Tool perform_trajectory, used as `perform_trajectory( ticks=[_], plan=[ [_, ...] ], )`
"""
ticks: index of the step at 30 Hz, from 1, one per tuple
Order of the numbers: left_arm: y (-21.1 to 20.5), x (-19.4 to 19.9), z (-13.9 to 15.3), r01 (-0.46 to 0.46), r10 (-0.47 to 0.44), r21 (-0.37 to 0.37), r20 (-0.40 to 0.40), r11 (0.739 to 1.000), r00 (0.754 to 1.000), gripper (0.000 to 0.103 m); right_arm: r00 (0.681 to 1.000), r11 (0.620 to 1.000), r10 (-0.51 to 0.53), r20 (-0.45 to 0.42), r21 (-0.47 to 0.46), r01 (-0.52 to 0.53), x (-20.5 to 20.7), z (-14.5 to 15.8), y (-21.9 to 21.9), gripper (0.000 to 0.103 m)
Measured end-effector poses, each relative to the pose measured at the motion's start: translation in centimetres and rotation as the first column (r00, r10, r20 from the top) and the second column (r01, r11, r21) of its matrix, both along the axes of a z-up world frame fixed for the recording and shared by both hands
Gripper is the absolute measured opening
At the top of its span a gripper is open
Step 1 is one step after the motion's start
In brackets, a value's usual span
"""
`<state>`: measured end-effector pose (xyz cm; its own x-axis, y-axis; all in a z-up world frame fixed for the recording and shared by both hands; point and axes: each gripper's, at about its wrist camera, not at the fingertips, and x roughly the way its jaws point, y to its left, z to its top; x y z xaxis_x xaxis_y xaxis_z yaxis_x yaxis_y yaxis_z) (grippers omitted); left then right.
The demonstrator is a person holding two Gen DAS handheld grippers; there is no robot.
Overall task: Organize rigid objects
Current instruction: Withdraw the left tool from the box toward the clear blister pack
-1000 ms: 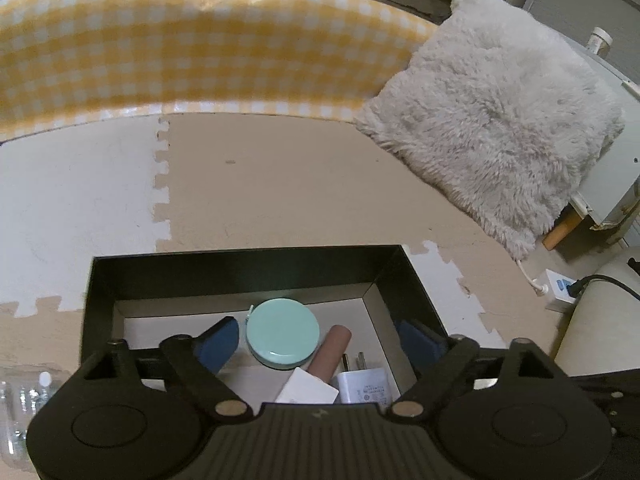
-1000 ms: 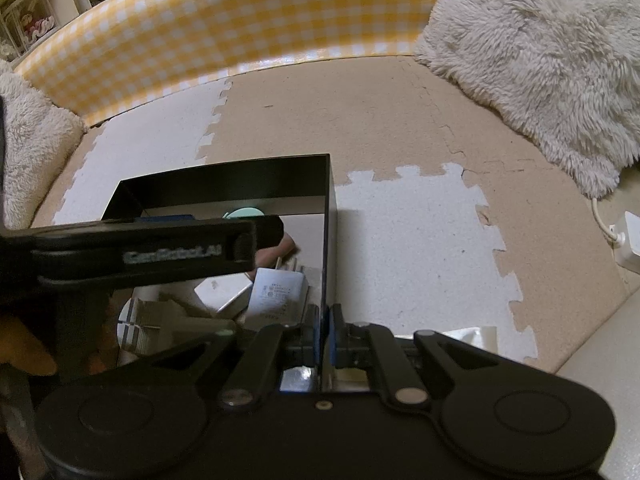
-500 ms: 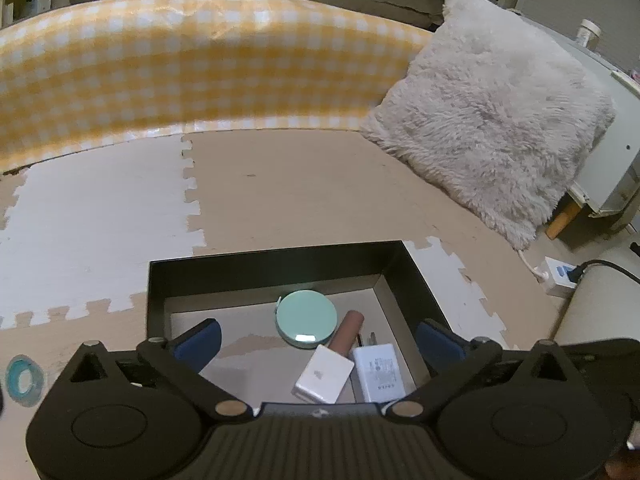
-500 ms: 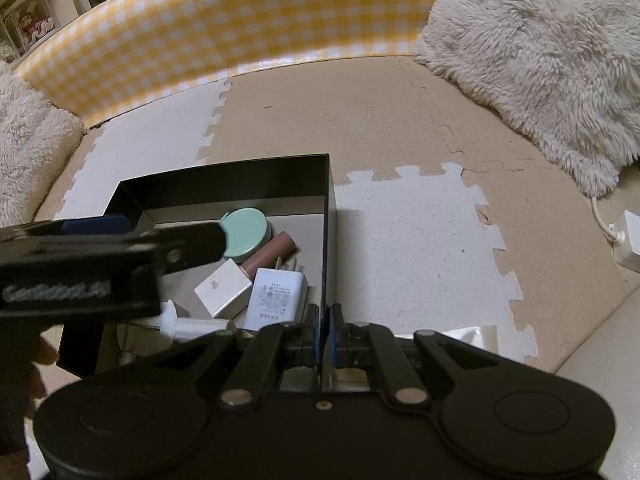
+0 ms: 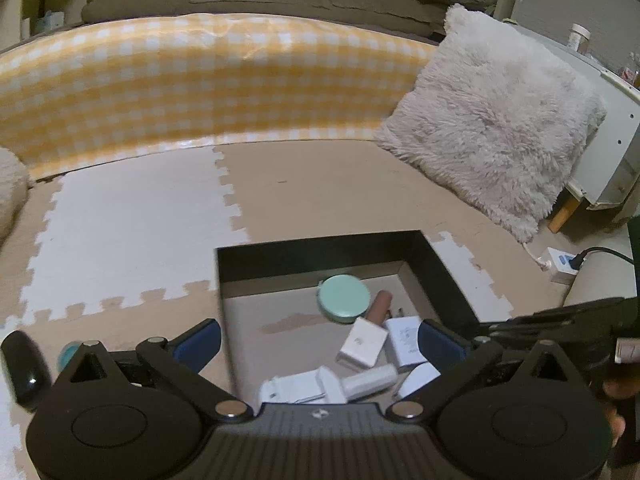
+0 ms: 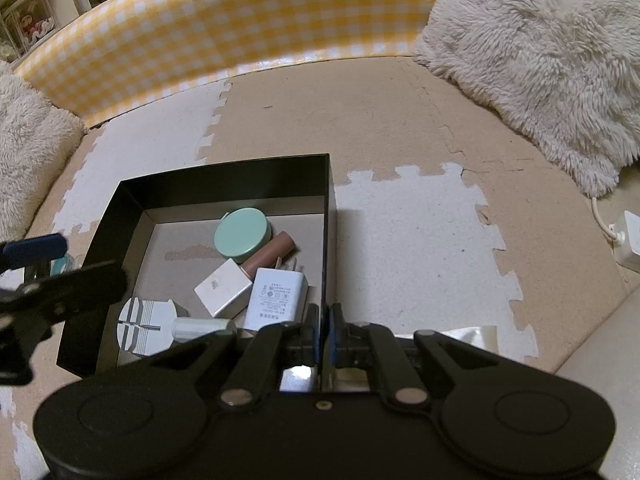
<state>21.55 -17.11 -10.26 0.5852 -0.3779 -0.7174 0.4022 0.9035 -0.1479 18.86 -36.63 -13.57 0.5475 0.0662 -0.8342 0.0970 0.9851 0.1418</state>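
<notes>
A black open box (image 6: 329, 200) sits on the foam floor mat. It holds a mint round case (image 6: 242, 234), a brown tube (image 6: 270, 252), a white cube charger (image 6: 223, 288), a white plug adapter (image 6: 276, 292), a white ribbed disc (image 6: 146, 330) and a small white tube (image 6: 202, 326). My right gripper (image 6: 325, 330) is shut on the box's right wall near its front corner. My left gripper (image 5: 320, 338) hangs wide open and empty above the box's near left part, over the mint case (image 5: 345, 298) and the cube charger (image 5: 362, 344).
A black oval object (image 5: 22, 368) and a teal ring (image 5: 66, 354) lie on the mat left of the box. A furry cushion (image 5: 496, 132) and a yellow checked barrier (image 5: 200, 84) bound the far side. A white power strip (image 5: 560, 264) lies at the right.
My left gripper rose out of the box and drew back to the left, its jaws spreading wider. The white disc and tube now lie uncovered in the box. The right gripper stayed put.
</notes>
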Motion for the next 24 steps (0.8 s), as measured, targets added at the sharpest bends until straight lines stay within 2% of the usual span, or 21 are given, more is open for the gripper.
perform_trajectory(
  ticks=[12, 17, 21, 24],
  plan=[
    [6.5, -2.3, -0.4, -0.052, 0.055, -0.061, 0.050, 0.997, 0.997, 0.103, 1.000, 1.000, 0.000, 0.000, -0.001, 0.000, 0.0, 0.0, 0.0, 0.005],
    [8.7, -3.0, -1.4, -0.080, 0.082, -0.039, 0.047, 0.996, 0.996, 0.103, 1.000, 1.000, 0.000, 0.000, -0.003, 0.000, 0.0, 0.0, 0.1, 0.005],
    [10.3, -3.3, -2.9, -0.143, 0.143, 0.004, 0.038, 0.990, 0.989, 0.103, 1.000, 1.000, 0.001, 0.000, -0.003, -0.001, 0.0, 0.0, 0.1, 0.005],
    [11.5, -3.0, -4.1, -0.206, 0.206, -0.001, 0.002, 0.979, 0.979, 0.103, 1.000, 1.000, 0.002, 0.000, -0.006, -0.002, 0.0, 0.0, 0.1, 0.005]
  ],
)
